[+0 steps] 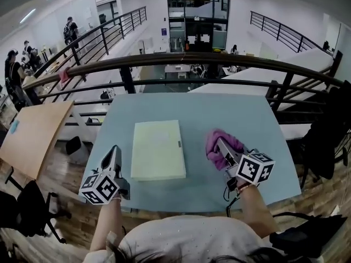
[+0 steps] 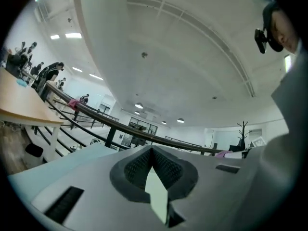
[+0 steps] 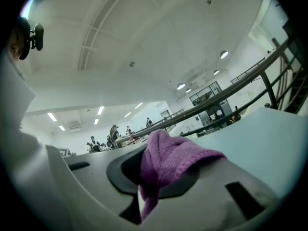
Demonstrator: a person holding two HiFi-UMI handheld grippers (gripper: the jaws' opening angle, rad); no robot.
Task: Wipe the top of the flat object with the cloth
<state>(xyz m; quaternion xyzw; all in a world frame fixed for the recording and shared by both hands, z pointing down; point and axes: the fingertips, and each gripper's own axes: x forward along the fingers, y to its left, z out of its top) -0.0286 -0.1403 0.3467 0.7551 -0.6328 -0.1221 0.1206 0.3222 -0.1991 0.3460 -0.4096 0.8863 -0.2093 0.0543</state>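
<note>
A pale yellow-green flat object (image 1: 158, 149) lies in the middle of the light blue table (image 1: 241, 114). My right gripper (image 1: 221, 145) hovers to its right, shut on a bunched purple cloth (image 1: 214, 147). In the right gripper view the cloth (image 3: 168, 160) bulges out between the jaws of the right gripper (image 3: 149, 153), which points level out over the table. My left gripper (image 1: 114, 151) is to the left of the flat object, and points level too. In the left gripper view the left gripper (image 2: 152, 150) has its jaws together with nothing between them.
A dark curved railing (image 1: 181, 59) runs along the far side of the table, with a drop to a lower floor beyond it. A wooden table (image 1: 33, 136) and a black chair (image 1: 33, 207) stand at the left. Dark furniture (image 1: 329, 141) stands at the right.
</note>
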